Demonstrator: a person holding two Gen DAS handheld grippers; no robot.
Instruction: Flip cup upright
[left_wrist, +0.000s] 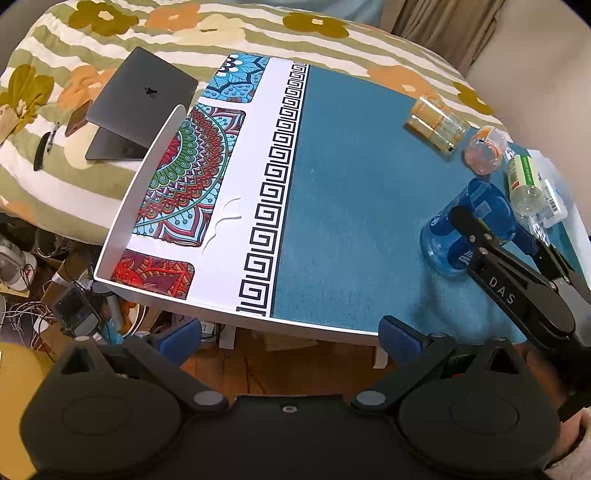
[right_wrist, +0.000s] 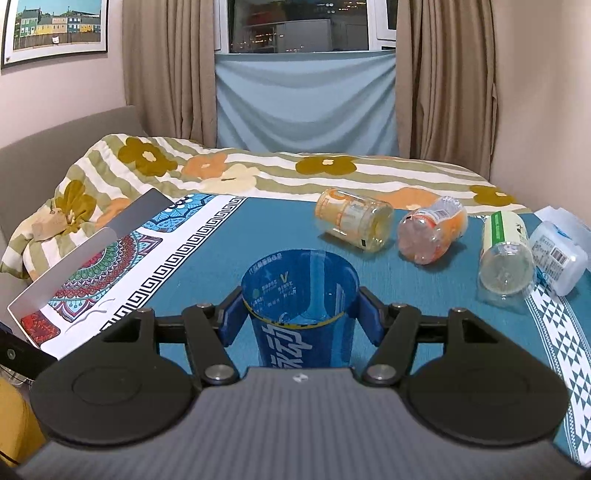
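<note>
One translucent blue plastic cup (right_wrist: 300, 291) stands on the teal tablecloth (left_wrist: 351, 206), mouth up, long axis vertical, so it looks already righted. The right gripper (right_wrist: 299, 317) has its blue pads (right_wrist: 229, 321) pressed on both sides of the cup wall, gripping it side-on from the near edge. The left gripper (left_wrist: 291, 336) hangs off the table edge, fingers wide apart, holding nothing, well apart from the cup. Four clear bottles lie tipped beyond; judgement: release comes next.

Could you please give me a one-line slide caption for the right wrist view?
Right gripper jaws clamp the blue cup, mouth up.
</note>
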